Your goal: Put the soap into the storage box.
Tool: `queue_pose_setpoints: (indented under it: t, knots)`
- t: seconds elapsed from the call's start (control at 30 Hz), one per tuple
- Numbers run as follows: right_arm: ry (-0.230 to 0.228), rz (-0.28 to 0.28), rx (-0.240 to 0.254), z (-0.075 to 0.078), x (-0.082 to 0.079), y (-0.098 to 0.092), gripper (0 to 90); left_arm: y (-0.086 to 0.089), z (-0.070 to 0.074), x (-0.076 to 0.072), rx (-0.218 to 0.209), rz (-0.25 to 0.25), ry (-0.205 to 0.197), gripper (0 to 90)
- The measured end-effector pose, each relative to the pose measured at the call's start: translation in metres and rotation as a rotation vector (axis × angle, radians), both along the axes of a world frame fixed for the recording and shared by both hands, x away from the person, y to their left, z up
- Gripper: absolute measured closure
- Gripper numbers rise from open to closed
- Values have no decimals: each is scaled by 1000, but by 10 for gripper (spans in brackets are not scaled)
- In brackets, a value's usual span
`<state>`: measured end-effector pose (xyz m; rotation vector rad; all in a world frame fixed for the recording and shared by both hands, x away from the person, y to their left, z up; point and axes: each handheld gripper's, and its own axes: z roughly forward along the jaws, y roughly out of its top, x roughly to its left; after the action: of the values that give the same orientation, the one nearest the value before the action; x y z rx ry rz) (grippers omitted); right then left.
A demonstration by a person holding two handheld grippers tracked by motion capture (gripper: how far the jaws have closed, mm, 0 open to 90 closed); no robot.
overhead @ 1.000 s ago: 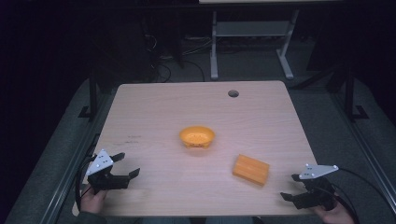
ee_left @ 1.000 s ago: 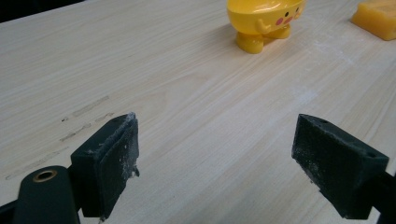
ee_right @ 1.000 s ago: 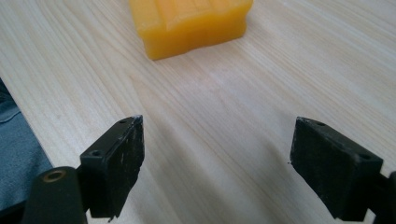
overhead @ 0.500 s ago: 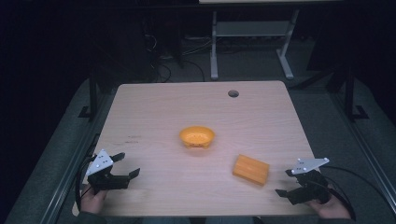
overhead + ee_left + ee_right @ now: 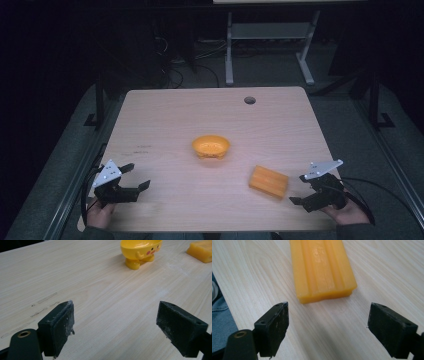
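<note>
A yellow-orange footed bowl (image 5: 210,146) with a small face on its side stands at the middle of the wooden table (image 5: 165,120). An orange ridged block (image 5: 268,181) lies flat to its right, nearer the front. My right gripper (image 5: 298,189) is just right of the block, open and pointing at it. In the right gripper view the block (image 5: 323,267) lies a short way beyond the open right gripper (image 5: 328,322), which holds nothing. My left gripper (image 5: 140,175) rests open at the front left. In the left gripper view, the left gripper (image 5: 115,317) faces the bowl (image 5: 141,250) and the block (image 5: 201,250), both far off.
A round cable hole (image 5: 249,100) sits near the table's far edge. A grey metal stand (image 5: 267,45) is on the floor behind the table. Blue cloth (image 5: 219,322) shows past the table's front edge in the right gripper view. Cables trail from both grippers.
My right gripper has moved left, closer to the orange block. The left gripper, the bowl and the block have stayed put.
</note>
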<state>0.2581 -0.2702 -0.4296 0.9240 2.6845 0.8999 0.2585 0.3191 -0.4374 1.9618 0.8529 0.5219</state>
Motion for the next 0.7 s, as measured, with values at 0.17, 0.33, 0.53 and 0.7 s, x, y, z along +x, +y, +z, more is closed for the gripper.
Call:
queue_pose_setpoints:
  t: [0.17, 0.33, 0.53, 0.7]
  knots:
    - [0, 18, -17, 5, 4, 7, 165, -1, 0, 0, -5, 2, 2, 143]
    - [-4, 35, -19, 10, 9, 13, 165, -1, 0, 0, -9, 0, -2, 143]
    - [-6, 65, -32, 13, 16, 22, 165, -1, 0, 0, -9, -1, -2, 143]
    - [-1, 78, -41, 15, 21, 30, 164, -1, 0, 0, -10, -1, -3, 143]
